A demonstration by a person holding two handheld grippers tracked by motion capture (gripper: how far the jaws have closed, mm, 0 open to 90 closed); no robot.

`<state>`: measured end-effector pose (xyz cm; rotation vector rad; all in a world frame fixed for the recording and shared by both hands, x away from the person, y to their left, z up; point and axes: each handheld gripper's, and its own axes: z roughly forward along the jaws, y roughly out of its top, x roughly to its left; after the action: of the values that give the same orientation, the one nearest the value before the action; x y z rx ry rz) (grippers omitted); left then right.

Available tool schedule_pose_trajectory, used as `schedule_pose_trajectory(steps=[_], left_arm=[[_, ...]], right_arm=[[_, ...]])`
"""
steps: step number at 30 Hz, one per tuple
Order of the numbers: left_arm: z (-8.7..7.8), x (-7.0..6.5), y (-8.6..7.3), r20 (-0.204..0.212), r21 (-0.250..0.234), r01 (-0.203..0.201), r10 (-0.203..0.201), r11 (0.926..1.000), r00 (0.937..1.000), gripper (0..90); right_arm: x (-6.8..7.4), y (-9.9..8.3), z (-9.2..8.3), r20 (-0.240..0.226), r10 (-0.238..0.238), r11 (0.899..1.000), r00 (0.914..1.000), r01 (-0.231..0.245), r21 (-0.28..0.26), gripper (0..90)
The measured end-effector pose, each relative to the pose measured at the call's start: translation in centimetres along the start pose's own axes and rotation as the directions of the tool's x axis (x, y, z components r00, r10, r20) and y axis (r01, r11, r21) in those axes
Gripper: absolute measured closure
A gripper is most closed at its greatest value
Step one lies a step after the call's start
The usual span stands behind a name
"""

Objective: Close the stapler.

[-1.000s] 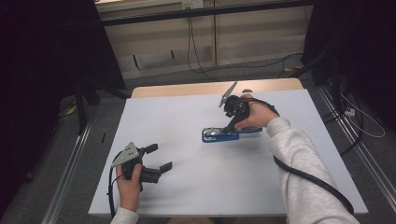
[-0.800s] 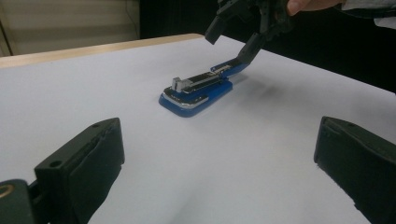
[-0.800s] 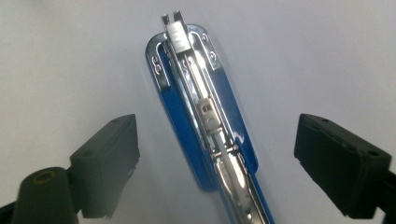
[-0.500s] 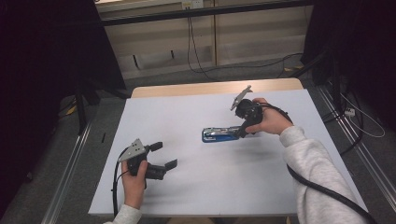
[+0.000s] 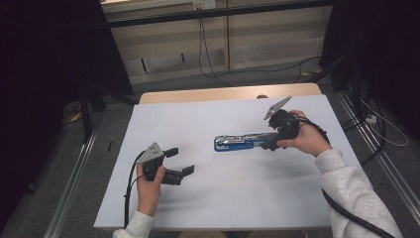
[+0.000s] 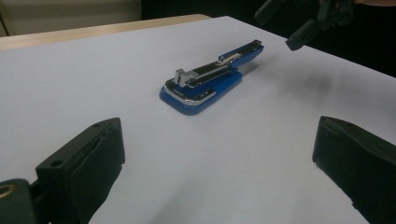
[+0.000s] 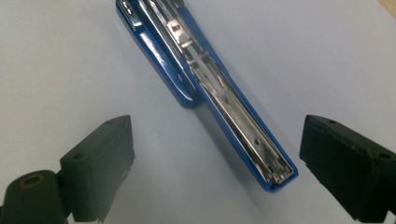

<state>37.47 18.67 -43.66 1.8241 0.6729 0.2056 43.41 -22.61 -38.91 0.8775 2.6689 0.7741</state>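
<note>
Right gripper (image 5: pixel 271 144) sits right of centre in the high view, jaws apart around the raised end of the blue stapler (image 5: pixel 237 142), not clamped. Left gripper (image 5: pixel 179 162), lower left, jaws apart, well clear of it on the white table (image 5: pixel 223 198).

Both tongs gape wide — left tongs (image 5: pixel 179 161) low, right tongs (image 5: pixel 268 140) angled down.

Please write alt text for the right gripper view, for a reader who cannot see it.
An opened blue stapler with a shiny metal staple channel lies diagonally on a white table. The open right gripper hovers just over its near end, one black jaw on each side, neither touching it.
</note>
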Motion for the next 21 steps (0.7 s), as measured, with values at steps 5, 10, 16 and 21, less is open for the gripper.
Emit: schedule_pose_trajectory(steps=[5,10,16,21], left_arm=[[1.1,-0.2,0.4,0.005,0.035,-0.02,0.02,0.9992,0.9998,2.4],[2.1,0.0,0.4,-0.016,0.049,0.012,-0.011,0.9987,0.9998,2.8],[3.0,0.3,0.7,-0.046,0.062,0.017,-0.015,0.998,0.9988,3.5],[4.1,0.6,0.8,-0.066,0.092,0.041,-0.035,0.9949,0.9972,3.7]], right_arm=[[0.0,-1.6,-0.1,0.018,0.032,0.999,0.9993,-0.031,-0.02,9.8],[0.2,-3.4,-0.1,0.043,0.076,0.996,0.9962,-0.074,-0.039,11.4],[0.4,-5.2,-0.3,0.071,0.11,0.993,0.9914,-0.107,-0.05,11.9],[0.2,-6.5,-0.5,0.091,0.168,0.983,0.9815,-0.16,-0.092,14.8]])
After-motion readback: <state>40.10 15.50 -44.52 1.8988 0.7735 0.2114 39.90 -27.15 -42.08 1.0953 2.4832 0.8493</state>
